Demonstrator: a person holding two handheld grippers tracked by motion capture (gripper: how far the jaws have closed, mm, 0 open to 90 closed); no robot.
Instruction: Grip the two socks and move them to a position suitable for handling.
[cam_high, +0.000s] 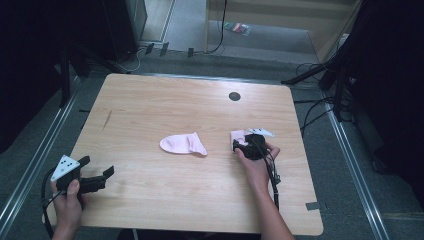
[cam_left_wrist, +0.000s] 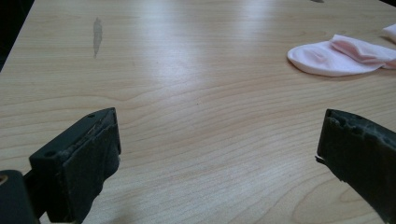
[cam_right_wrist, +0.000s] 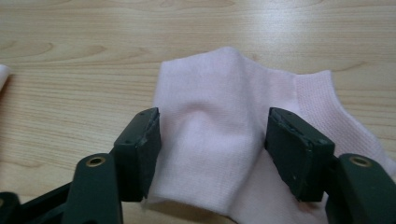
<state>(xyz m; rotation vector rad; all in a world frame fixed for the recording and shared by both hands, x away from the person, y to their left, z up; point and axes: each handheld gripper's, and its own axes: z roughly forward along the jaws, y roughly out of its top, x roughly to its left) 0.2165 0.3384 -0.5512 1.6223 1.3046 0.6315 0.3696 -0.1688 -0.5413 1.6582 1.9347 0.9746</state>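
Between the right tool's (cam_right_wrist: 212, 149) jaws a pink sock (cam_right_wrist: 219, 121) bunches on the desk (cam_right_wrist: 70, 70), both pads pressing it. Left tool (cam_left_wrist: 217, 154) spread, second sock (cam_left_wrist: 341, 56) well ahead.

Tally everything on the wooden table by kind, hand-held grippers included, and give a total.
Pale pink fabric socks: 2, one lying flat mid-table, one bunched between the right gripper's jaws.
Black two-jaw grippers: 2, left gripper and right gripper.
Total: 4
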